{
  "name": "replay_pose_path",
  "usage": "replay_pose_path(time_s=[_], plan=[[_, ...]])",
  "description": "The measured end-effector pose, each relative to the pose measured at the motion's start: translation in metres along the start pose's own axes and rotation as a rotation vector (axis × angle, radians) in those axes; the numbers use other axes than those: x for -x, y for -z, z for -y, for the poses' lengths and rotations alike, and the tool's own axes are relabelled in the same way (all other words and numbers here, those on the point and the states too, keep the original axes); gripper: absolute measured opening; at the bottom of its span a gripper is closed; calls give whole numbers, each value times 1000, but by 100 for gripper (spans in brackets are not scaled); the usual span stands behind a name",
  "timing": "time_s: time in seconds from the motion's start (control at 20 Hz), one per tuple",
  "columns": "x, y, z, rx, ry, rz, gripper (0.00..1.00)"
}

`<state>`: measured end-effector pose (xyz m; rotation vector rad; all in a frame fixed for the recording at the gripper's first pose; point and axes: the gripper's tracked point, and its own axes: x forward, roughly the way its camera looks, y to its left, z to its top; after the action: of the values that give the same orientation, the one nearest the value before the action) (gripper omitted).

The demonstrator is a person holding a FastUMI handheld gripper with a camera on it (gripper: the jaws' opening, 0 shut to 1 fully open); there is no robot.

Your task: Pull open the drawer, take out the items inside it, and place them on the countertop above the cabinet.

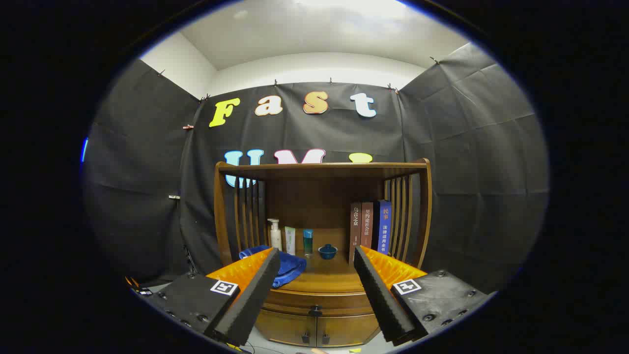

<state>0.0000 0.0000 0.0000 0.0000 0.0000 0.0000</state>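
A wooden cabinet [319, 295] with a slatted shelf frame stands ahead of me. Its drawer front [319, 301] is closed, with a dark knob [315, 310] in the middle, and two small doors with dark knobs sit under it. My gripper [317, 260] is open, fingers spread wide, held in the air in front of the cabinet and apart from it. The knob lies low between the two fingers, beyond them. The countertop [329, 275] above the drawer shows between the fingers. What the drawer holds is hidden.
On the countertop lie a blue cloth [290, 268] at the left, a pump bottle [275, 235], a tube [290, 240], a teal bottle [308, 242] and a small lidded blue bowl [328, 251]. Three books [369, 227] stand at the right. A top shelf [322, 169] roofs the space.
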Motion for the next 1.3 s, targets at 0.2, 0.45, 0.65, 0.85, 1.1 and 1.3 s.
replay_pose_path(time_s=[0.2,0.45,0.65,0.85,1.1,1.3], plan=[[-1,-6,-2,-2,-5,8,99],[0,-5,2,-24,-4,18,99],[-3,0,0,-19,-5,4,99],[-3,2,1,-18,-6,-1,99],[-4,0,2,-13,0,6,99],[-2,0,2,-13,4,5,99]])
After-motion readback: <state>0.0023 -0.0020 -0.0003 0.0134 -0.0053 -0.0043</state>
